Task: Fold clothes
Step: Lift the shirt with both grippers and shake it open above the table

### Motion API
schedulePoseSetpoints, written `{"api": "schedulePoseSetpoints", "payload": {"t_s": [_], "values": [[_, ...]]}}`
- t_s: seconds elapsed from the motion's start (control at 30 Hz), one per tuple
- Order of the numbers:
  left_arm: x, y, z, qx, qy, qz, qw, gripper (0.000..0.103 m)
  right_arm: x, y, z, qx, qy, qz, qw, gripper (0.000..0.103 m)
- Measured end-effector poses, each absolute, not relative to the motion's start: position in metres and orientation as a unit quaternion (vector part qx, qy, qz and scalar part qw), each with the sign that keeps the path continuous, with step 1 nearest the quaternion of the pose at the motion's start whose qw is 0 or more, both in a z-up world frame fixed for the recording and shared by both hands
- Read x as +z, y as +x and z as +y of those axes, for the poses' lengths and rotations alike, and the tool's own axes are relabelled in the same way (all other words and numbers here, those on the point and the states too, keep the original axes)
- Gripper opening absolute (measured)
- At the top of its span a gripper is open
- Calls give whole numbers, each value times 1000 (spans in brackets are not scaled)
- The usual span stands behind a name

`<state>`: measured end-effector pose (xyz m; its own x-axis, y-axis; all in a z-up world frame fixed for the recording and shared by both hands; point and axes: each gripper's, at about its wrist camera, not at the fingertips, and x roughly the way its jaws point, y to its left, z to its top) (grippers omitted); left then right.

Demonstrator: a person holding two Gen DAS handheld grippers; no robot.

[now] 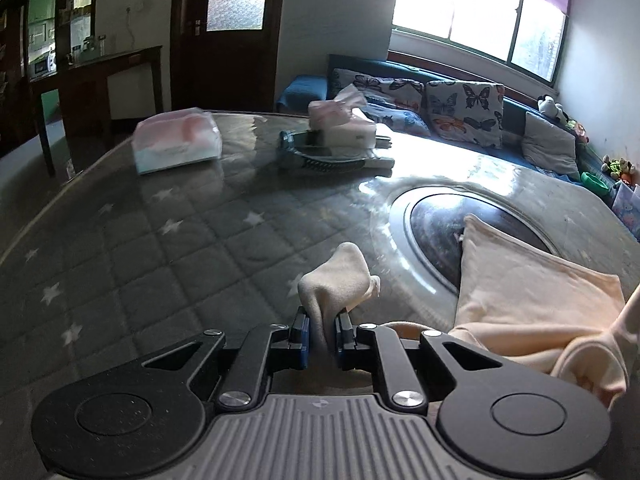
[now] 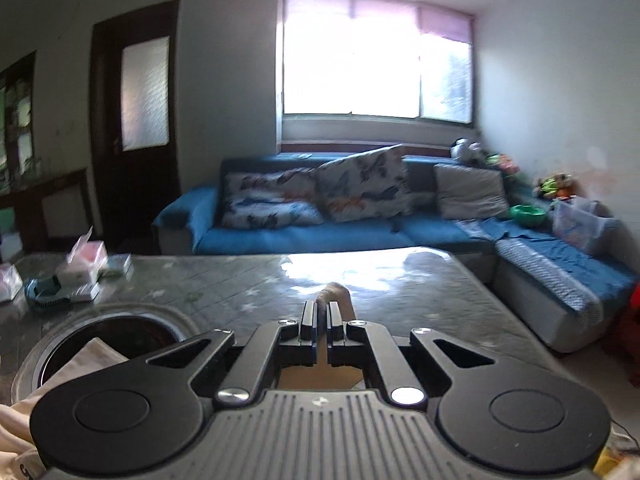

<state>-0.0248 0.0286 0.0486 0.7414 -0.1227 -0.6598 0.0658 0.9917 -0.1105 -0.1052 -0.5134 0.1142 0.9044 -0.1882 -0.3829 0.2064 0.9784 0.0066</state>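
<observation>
Fingertips of the left gripper [image 1: 323, 334] pinch a bunched corner of the cream garment [image 1: 532, 304], whose body lies at lower right over the table [image 1: 168, 248]. At lower centre of its view, the right gripper [image 2: 322, 318] clamps another fold, probably so the cloth can be stretched flat for folding.

Both wrist views low over table [image 1: 160, 248], facing sofa [image 2: 304, 236], window shared

No readable text, label, brand, number or sign is shown in either wrist view; faint dark marks are seen on pale cloth [image 2: 24, 468] at the lower left edge of the right wrist view, but cannot be read.
</observation>
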Motion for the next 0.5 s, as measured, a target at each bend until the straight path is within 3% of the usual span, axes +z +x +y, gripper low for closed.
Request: {"api": "schedulePoseSetpoints", "payload": {"t_s": [0.27,0.5], "values": [[39,-43,44,-48,-32,380,923,14,101,-163,-530,-155,32,204,966,3],[50,-59,45,-57,1,368,928,30,81,-166,-534,-165,12,266,950,7]]}}
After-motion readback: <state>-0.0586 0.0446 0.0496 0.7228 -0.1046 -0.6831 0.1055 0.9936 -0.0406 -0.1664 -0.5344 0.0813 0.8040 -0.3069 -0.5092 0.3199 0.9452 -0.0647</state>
